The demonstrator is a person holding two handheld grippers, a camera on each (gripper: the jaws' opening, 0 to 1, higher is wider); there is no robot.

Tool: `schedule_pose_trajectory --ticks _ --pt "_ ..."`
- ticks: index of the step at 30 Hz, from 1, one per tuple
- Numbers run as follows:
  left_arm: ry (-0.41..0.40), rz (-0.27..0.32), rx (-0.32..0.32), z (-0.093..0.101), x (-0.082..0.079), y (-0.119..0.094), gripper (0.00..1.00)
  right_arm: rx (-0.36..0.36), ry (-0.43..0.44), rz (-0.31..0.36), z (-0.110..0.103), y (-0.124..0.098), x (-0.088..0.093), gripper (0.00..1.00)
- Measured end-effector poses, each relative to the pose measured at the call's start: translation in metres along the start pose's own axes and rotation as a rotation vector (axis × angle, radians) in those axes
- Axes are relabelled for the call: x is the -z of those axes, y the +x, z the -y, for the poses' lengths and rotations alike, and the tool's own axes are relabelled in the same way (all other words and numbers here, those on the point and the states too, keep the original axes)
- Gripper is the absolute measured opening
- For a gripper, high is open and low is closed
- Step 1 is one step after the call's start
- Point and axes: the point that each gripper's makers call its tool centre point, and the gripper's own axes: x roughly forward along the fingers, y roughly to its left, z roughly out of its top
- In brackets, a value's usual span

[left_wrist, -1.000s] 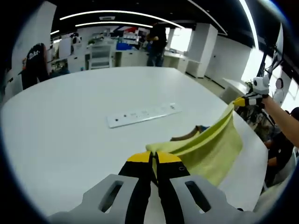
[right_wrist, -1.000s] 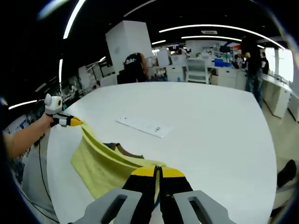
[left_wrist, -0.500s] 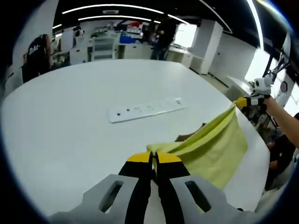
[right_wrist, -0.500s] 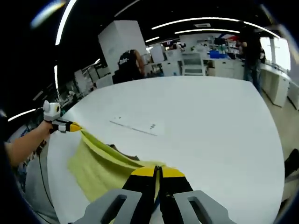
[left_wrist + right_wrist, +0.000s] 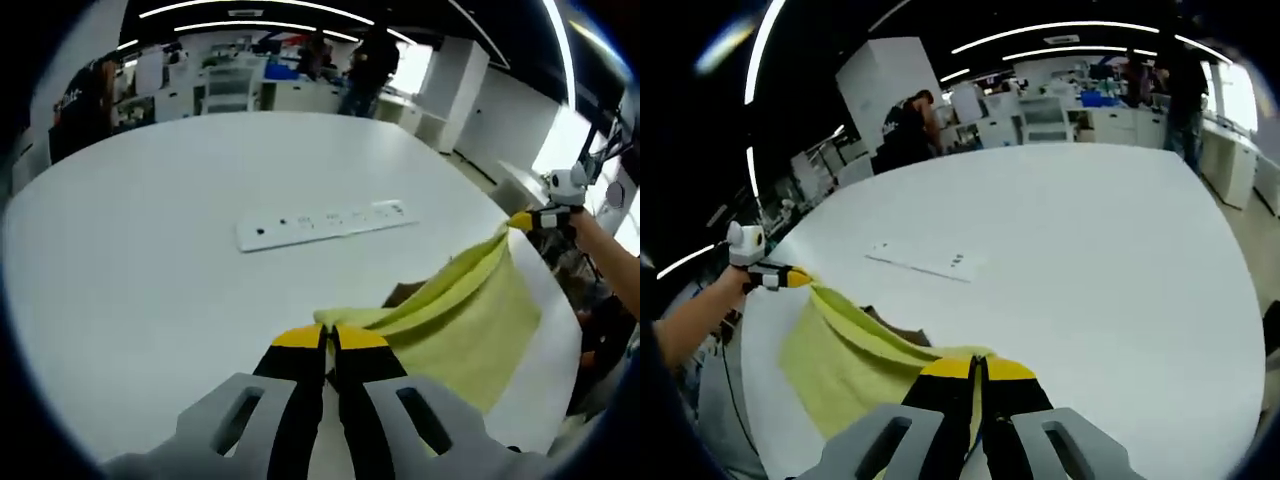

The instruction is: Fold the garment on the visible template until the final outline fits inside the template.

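A yellow-green garment (image 5: 455, 315) hangs stretched between both grippers above the white table (image 5: 150, 250). My left gripper (image 5: 331, 338) is shut on one corner of it, low in the left gripper view. The right gripper (image 5: 522, 220) holds the far corner at the right. In the right gripper view my right gripper (image 5: 977, 367) is shut on the garment (image 5: 840, 355), and the left gripper (image 5: 790, 277) pinches the other corner at the left. A brown piece (image 5: 895, 330) peeks out behind the cloth's top edge. I cannot make out a template outline.
A white power strip (image 5: 325, 222) lies on the table beyond the garment, also seen as the strip (image 5: 925, 264). People stand at benches in the background (image 5: 370, 70). A person's forearm (image 5: 685, 320) reaches in from the left.
Both views have tilted down a little toward the table. The garment stays stretched between the two shut grippers, hanging slightly lower over the table.
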Motion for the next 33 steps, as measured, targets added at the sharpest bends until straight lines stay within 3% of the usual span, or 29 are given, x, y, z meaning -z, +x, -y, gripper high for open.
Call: schedule_pose_trajectory --ticks 6,10,19,23,33 --pt "-0.063 0.034 -0.006 -0.004 -0.006 -0.001 0.01 0.006 -0.018 0.025 0.000 0.003 -0.006 0.00" --pt "-0.068 0.045 -0.023 -0.011 -0.009 -0.004 0.04 0.034 -0.028 0.041 0.005 0.003 -0.010 0.20" --pt "-0.050 0.027 -0.045 -0.016 -0.002 -0.006 0.15 0.039 -0.069 0.019 0.004 0.004 -0.005 0.21" --pt "-0.016 0.026 -0.029 -0.011 -0.003 -0.003 0.15 0.033 -0.091 0.006 0.001 0.007 -0.002 0.21" --pt "0.199 -0.012 0.034 0.011 0.000 0.011 0.19 -0.007 -0.208 -0.027 -0.007 0.017 0.005 0.19"
